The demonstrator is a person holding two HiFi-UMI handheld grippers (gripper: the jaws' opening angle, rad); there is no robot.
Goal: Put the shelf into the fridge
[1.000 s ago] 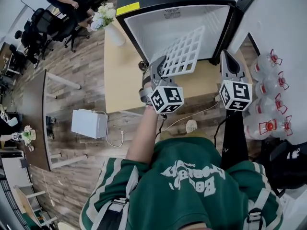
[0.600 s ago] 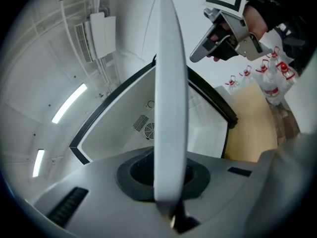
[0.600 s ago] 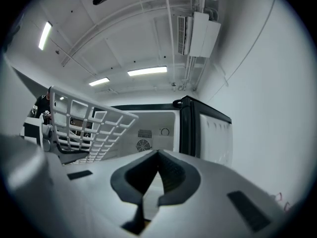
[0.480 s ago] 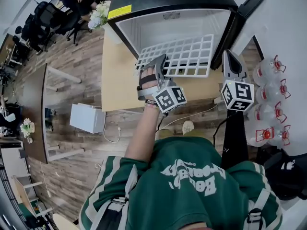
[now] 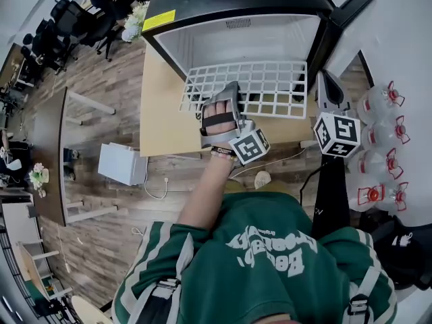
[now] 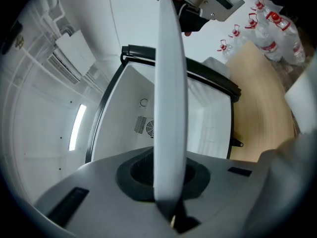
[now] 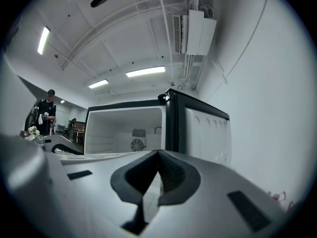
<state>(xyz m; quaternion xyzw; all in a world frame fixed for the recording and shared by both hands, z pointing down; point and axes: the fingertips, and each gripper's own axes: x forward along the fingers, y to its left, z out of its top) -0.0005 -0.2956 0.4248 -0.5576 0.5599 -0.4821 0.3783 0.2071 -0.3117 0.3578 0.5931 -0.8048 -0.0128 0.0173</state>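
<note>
Green sweatshirt (image 5: pixel 270 248): nearest the camera, both arms reaching forward over the table edge
Left hand (image 5: pixel 219 117): wrapped round the left gripper (image 5: pixel 229 93), marker cube on the wrist side
Left gripper: jaws pinched on the near edge of the wire shelf (image 5: pixel 270 86), which shows edge-on as a white strip between the pads in the left gripper view
Right gripper (image 5: pixel 324 79): just beside the shelf's right end, apparently not touching it; jaws pressed together, nothing between them
Wire shelf: white grid, lifted clear of the table and roughly level, long side lying across the fridge opening; near edge over the table, far edge at the mouth of the cavity, whether past the lip cannot be told
Shelf, progress: picked up, turned flat and lined up with the opening, so judged about halfway through the task
Wooden table (image 5: pixel 162 113): light top bearing the fridge, with a bare strip in front of it beneath the shelf
Mini fridge (image 5: pixel 202 42): black shell, white cavity, door (image 5: pixel 341 25) swung wide on the right; nothing seated inside, fan vent (image 7: pixel 138 144) plain on the back wall
Fridge, remaining: pushing the shelf in level along the side walls until it seats, then letting go with the left gripper and drawing back; likely need for the right gripper to steady the free end
Water bottles (image 5: pixel 381 123): clustered on the floor at the right, well apart from the work
Flowers (image 5: pixel 135 22): in a vase beside the fridge's left side, clear of the shelf's path
</note>
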